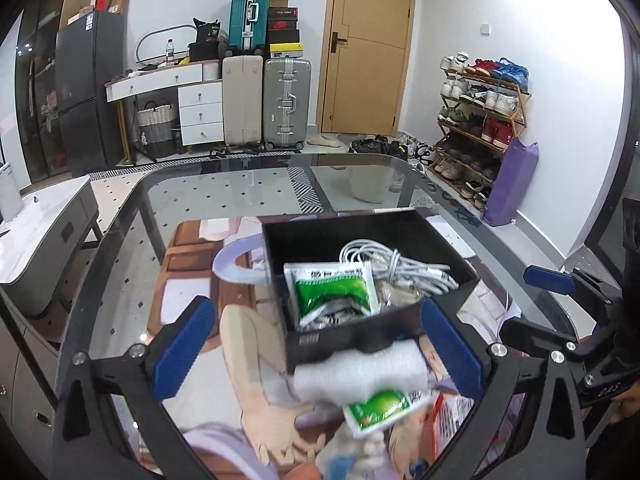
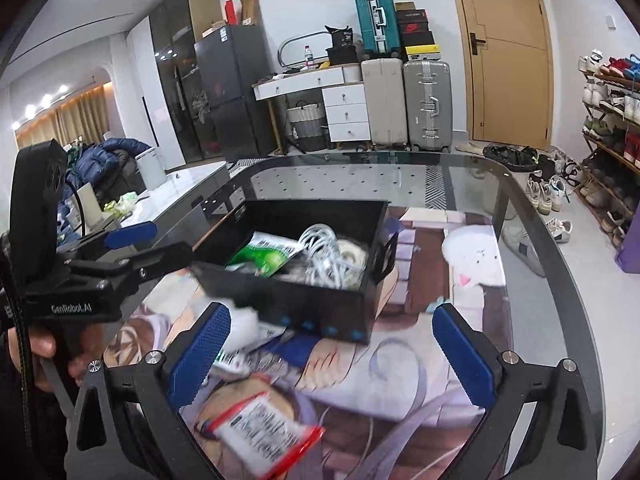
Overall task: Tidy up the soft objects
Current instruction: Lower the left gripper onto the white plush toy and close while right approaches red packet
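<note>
A black open box [image 1: 320, 240] stands on a printed mat and holds a green-and-white packet [image 1: 332, 290] and a coiled white cable [image 1: 396, 268]. Against its near wall lie a white rolled cloth [image 1: 360, 372] and a second green packet [image 1: 380, 406]. My left gripper [image 1: 318, 348] hovers above these, open, with nothing pressed between its blue pads. In the right wrist view the box [image 2: 304, 300] is ahead, the white cloth [image 2: 248, 324] lies by the left pad, and a red-edged packet [image 2: 260, 432] lies close below. My right gripper [image 2: 332, 354] is open and holds nothing.
The printed mat [image 2: 400, 364] covers the near part of a glass table [image 1: 224, 192] with rounded corners. A grey cabinet [image 1: 44, 248] stands left of the table. Suitcases [image 1: 286, 104], a white drawer unit and a shoe rack [image 1: 480, 120] line the far walls.
</note>
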{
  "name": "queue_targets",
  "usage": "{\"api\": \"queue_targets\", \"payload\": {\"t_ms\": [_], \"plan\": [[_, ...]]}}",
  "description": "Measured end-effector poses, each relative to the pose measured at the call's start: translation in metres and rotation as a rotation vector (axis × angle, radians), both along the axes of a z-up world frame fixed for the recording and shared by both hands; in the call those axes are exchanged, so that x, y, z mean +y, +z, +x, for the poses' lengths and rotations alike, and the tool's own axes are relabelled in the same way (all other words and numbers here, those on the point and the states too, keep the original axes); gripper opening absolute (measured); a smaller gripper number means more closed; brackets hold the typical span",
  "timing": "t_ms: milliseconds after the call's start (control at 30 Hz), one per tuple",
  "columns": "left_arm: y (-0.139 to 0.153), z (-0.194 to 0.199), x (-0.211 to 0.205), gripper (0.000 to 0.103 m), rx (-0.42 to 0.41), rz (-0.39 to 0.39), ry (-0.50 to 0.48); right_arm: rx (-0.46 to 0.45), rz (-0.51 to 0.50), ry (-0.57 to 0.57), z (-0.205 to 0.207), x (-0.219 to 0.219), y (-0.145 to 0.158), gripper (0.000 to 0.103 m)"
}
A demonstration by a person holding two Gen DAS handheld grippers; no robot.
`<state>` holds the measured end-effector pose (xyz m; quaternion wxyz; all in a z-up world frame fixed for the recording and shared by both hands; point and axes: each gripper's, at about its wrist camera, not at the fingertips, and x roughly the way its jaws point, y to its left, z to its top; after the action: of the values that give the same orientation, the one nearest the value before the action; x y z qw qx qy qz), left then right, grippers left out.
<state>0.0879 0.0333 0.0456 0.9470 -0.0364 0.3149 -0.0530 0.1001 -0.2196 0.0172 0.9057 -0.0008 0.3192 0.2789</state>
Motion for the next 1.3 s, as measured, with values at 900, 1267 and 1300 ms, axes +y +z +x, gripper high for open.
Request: {"api": "queue_targets", "payload": {"t_ms": [900, 1267, 1300], "plan": [[-0.045, -0.044, -0.001, 0.103, 0.068, -0.041, 0.035, 0.071, -0.069, 0.136, -0.044, 0.018, -0.056, 0.103], [-0.063, -0.047, -0.015, 0.103, 0.121, -0.014, 0.000, 0.097, -0.106, 0.161, -0.046, 0.034, -0.073, 0.103], [-0.064, -0.046, -0.016, 0.103, 0.126, -0.011, -0.001, 0.100, -0.110, 0.163, -0.046, 0.036, -0.074, 0.103]]}}
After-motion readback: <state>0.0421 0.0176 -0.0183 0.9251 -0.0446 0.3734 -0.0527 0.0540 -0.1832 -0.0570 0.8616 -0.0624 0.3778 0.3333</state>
